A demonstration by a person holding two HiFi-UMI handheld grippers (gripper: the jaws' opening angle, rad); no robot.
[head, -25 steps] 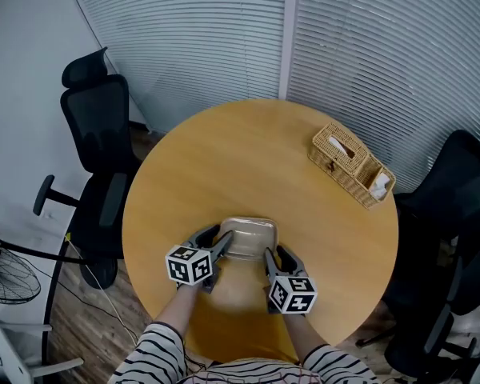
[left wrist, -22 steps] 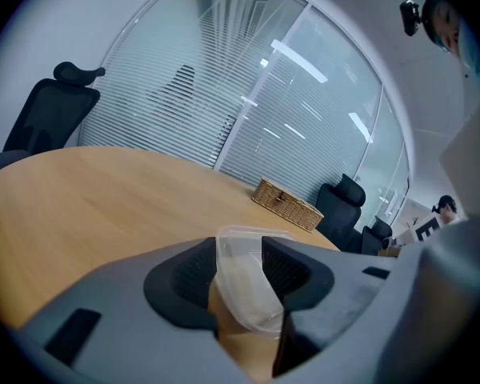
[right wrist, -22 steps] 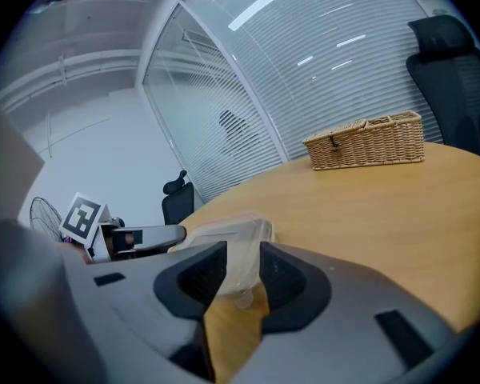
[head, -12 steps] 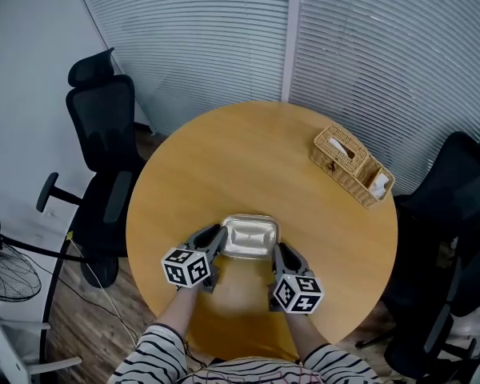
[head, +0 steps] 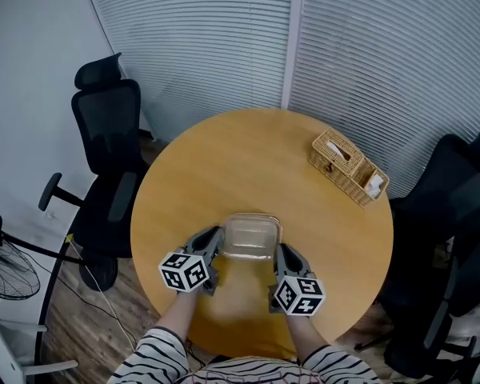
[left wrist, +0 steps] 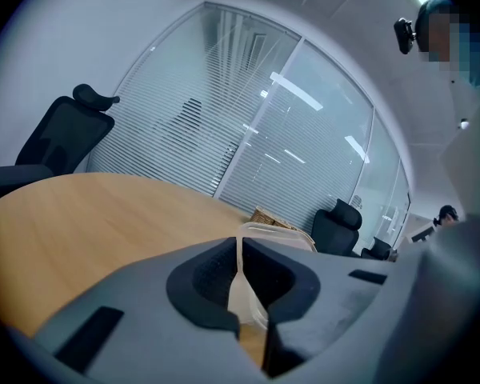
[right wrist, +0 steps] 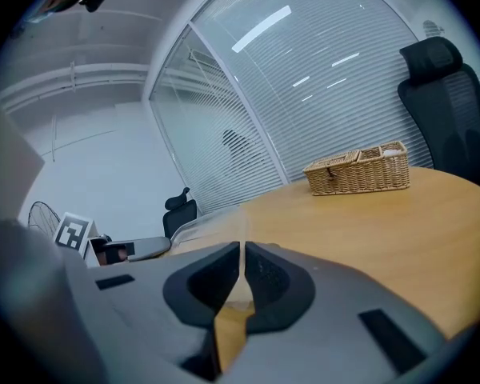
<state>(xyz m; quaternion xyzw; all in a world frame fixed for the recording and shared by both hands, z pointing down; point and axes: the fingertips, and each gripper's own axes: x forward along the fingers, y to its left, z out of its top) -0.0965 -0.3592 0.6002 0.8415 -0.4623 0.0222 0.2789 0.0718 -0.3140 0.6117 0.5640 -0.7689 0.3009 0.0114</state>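
No readable text, labels, brands or numbers are showing. The marker cubes (head: 185,271) on the grippers are displaying only black-and-white square code patterns, not characters.

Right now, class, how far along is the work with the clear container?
Done: left tool and right tool are each shut on a rim of the clear container. In hand: it is held between them over the round table. Left: neither has released it.
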